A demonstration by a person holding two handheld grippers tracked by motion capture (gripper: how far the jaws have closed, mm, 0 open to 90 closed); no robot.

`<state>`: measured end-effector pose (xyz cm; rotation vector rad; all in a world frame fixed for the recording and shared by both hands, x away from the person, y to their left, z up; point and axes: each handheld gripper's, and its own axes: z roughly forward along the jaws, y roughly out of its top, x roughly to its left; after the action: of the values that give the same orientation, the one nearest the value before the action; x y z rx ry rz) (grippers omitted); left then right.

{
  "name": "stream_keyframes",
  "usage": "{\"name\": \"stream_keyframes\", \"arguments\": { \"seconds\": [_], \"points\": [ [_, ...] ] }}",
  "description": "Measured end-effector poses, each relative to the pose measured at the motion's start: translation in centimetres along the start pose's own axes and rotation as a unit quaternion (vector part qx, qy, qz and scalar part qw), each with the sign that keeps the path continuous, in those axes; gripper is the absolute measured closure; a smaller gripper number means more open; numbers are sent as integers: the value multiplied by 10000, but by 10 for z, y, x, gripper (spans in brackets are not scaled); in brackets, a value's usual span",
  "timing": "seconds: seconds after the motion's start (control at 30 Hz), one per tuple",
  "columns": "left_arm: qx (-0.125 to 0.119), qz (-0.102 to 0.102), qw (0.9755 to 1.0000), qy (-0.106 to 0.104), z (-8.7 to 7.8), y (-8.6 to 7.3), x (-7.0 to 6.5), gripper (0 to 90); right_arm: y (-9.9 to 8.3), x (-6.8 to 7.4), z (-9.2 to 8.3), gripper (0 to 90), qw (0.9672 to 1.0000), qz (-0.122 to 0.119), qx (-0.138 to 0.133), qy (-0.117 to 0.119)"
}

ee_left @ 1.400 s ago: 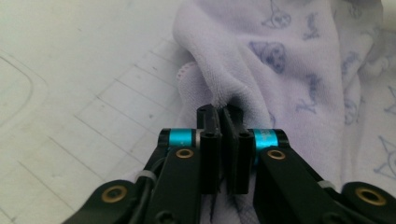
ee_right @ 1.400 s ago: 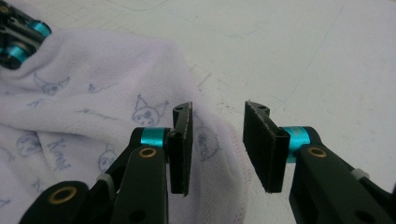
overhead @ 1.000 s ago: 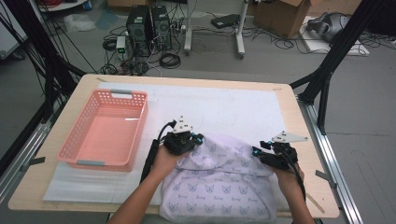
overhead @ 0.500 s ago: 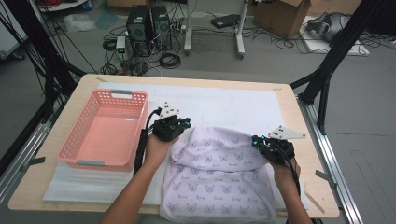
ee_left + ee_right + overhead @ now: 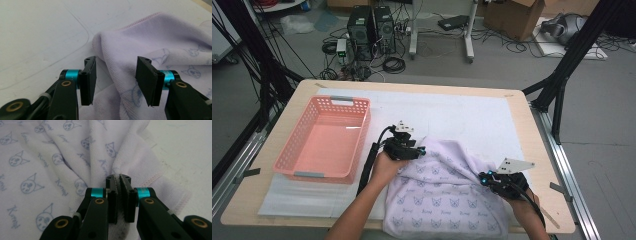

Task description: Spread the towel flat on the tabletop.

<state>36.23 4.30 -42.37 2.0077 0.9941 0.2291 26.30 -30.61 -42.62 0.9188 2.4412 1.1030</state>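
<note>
Lilac cat-print towel (image 5: 447, 200) bunched on the worktop (image 5: 517, 115), right of the pink basket (image 5: 324, 142). Left hand-held gripper (image 5: 116, 80) at the towel's corner nearest the basket, just opening, pads clear of the fold between them. Right hand-held gripper (image 5: 119, 195) clenched on the far hem.

towel (image 5: 447, 200): pale lilac, printed with blue cat faces, pink-stitched hem
state: rumpled, bunched into folds
place: surface (image 5: 472, 110), toward 5 o'clock
</note>
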Motion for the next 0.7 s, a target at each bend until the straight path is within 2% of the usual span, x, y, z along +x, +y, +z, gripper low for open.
{"name": "stream_keyframes", "arguments": {
  "seconds": [0.1,0.2,0.33,0.4,0.47,0.5,0.53,0.63,0.7],
  "points": [
    [152,-60,9999,10,8,-7,2,507,1,-3,0,744,9999,123,-98,62],
    [111,-23,9999,-39,10,-11,2,565,9,-10,-4,692,9985,331,-431,70],
    [44,306,9995,-25,11,-11,-3,773,23,-25,-8,678,9947,607,-798,-230],
    [-6,412,9991,73,10,-11,-5,832,29,-36,-4,695,9929,825,-724,-451],
    [-134,363,9992,139,8,-10,-3,848,33,-47,8,699,9911,1052,-454,-681],
    [-194,328,9991,172,7,-9,-3,855,35,-52,17,695,9909,1104,-237,-738],
    [-247,338,9989,205,4,-9,-2,859,36,-54,23,688,9907,1107,-134,-778],
    [-444,345,9979,306,-2,-7,1,866,38,-57,45,597,9911,1159,173,-636],
    [-649,304,9966,415,-8,-5,5,868,39,-58,56,514,9909,1290,185,-324]
  ]
}}
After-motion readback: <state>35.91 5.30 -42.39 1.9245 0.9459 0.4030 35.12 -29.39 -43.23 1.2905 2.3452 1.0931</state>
